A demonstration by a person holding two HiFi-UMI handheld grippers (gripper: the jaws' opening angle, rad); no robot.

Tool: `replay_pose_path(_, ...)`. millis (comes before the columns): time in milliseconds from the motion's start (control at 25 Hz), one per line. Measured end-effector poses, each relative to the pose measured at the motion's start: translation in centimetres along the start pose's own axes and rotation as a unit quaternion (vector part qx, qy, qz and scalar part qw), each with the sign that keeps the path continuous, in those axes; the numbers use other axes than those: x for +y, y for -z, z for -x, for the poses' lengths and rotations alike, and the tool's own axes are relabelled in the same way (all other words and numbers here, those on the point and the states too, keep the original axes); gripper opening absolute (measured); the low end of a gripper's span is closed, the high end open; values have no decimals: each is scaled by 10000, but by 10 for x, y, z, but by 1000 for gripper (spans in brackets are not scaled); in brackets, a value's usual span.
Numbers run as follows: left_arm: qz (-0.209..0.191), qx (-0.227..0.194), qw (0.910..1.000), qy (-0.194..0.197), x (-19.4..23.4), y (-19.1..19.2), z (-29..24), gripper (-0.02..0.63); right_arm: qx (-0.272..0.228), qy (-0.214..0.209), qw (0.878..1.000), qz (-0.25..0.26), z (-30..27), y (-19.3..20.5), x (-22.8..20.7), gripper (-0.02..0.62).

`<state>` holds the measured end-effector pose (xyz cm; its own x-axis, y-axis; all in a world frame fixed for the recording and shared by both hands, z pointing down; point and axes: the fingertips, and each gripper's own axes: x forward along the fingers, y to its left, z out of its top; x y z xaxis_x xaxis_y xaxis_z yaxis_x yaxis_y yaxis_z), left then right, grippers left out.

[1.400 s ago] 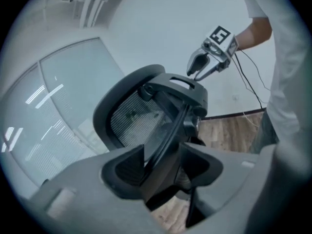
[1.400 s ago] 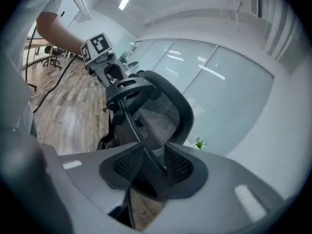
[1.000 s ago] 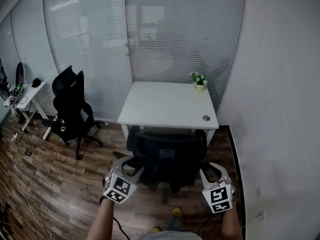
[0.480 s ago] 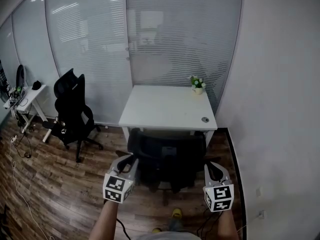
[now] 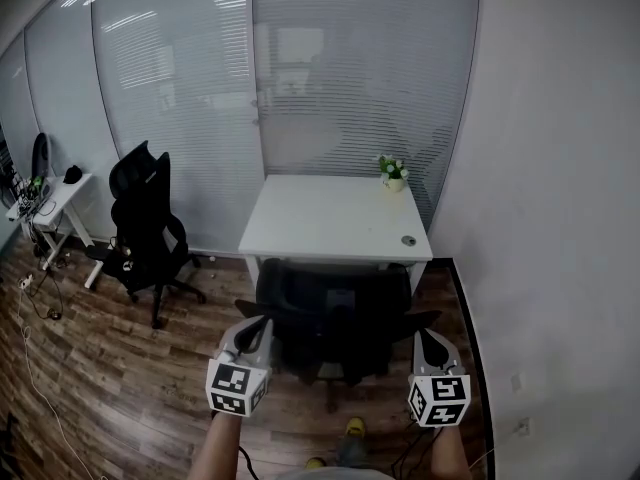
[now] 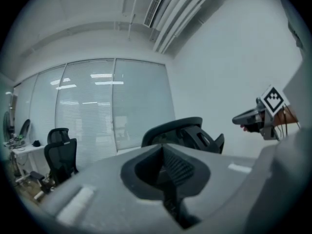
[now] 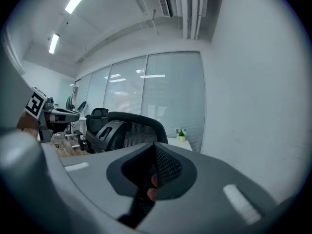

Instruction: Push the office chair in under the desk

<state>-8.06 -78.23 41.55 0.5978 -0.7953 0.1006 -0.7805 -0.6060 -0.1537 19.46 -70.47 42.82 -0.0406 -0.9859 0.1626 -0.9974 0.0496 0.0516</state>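
Since the office chair (image 5: 336, 320) sits at the front edge of the desk (image 5: 330, 218) and likely rolls, pushing its stiff backrest (image 5: 330, 288) should work; the left gripper (image 5: 254, 328) and right gripper (image 5: 431, 338) have just shut on nothing.

The desk (image 5: 330, 218), ahead of the right gripper (image 5: 428, 336), bears a plant (image 5: 394, 171) and a disc (image 5: 407, 240); the chair (image 5: 335, 313) stands on the floor (image 5: 120, 368).

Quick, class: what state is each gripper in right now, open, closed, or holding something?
Left gripper: closed, jaws just shut together, holding nothing.
Right gripper: closed, jaws just shut together, holding nothing.
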Motion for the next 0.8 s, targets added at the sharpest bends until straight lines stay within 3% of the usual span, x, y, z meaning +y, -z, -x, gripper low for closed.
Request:
replay_pose_path(360,76,-45,9999,-66,2,6,16,-2,11,271,9995,-183,16,2,-1,2)
replay_pose_path(800,109,-70,9998,-154,5,3,24,-5,-2,211,9997,-111,20,-2,6,2)
